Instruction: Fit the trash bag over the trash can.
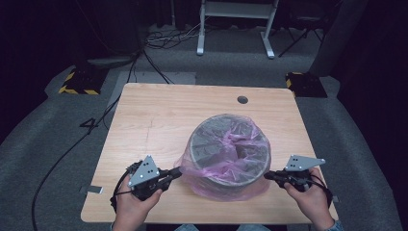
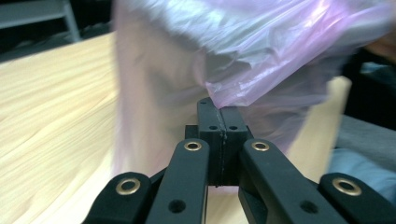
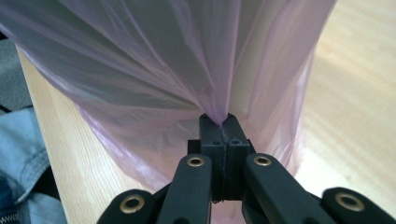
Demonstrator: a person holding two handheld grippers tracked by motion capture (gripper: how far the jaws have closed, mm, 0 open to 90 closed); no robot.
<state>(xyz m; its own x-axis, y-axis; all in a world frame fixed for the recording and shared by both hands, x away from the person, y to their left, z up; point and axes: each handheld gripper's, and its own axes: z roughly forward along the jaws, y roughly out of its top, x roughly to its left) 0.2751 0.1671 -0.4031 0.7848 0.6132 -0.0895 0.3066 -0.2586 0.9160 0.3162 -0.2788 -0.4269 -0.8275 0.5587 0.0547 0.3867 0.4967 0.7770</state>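
Wood table [image 1: 159,120] (grey carpet [image 1: 43,144] around)

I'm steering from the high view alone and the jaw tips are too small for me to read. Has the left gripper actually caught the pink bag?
Observer: Yes. In the left gripper view the left gripper has its jaws together with an edge of the pink bag pinched at the tips.
Operator: And the right one?
Observer: The right gripper is shut on the bag too; the film gathers into a tight point between its jaws.
Operator: Is the plastic taut there?
Observer: On the right, straight creases fan out from the pinch, so it looks pulled. On the left the film is blurred and bunched, and I cannot tell.
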